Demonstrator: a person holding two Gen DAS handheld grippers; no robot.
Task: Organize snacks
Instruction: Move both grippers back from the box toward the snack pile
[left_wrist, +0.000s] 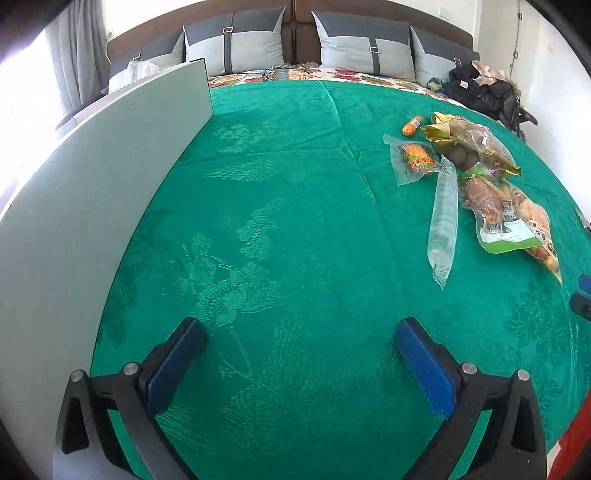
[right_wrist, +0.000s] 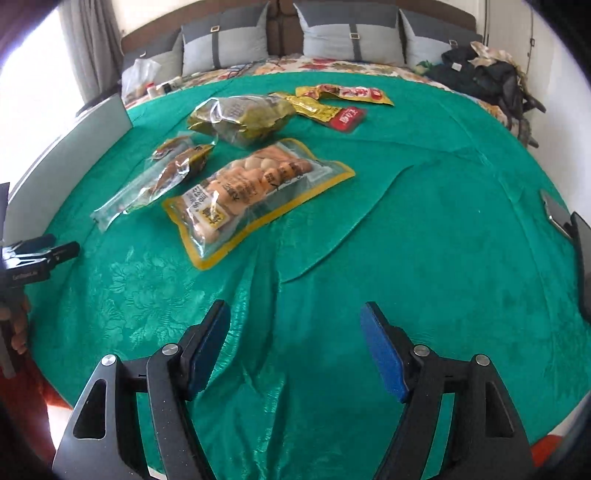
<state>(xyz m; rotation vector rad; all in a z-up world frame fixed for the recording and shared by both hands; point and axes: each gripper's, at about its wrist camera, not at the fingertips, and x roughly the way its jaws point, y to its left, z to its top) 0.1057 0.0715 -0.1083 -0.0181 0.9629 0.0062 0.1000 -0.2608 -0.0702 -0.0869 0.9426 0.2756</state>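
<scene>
A: Where are the snacks?

B: They lie in a heap on the green bedspread (right_wrist: 424, 229). From the right tongs (right_wrist: 295, 347) they are ahead and to the left, well apart. The closest one is the yellow-edged bag of small sausages (right_wrist: 255, 195). Just left of it lies a clear pack with a brown snack (right_wrist: 159, 181). Behind them sits a gold bag of brown balls (right_wrist: 240, 118).

A: And from the left tongs (left_wrist: 299, 362)?

B: The heap is far ahead and to the right. A long clear packet (left_wrist: 443, 218) is the closest piece.

A: Are the tongs holding anything?

B: No. The left tongs are spread very wide with only bedspread between them. The right tongs are partly spread, also with nothing in them.

A: Does one camera see more?

B: The right one shows a red packet (right_wrist: 347, 118) behind the gold bag, and the left tongs from the side with a person's fingers (right_wrist: 18, 332) below. The left one shows a small orange sausage (left_wrist: 412, 125) and a big grey board (left_wrist: 92, 192) standing to its left.

A: How do the tongs point?

B: Both tilt down at the bed.
</scene>
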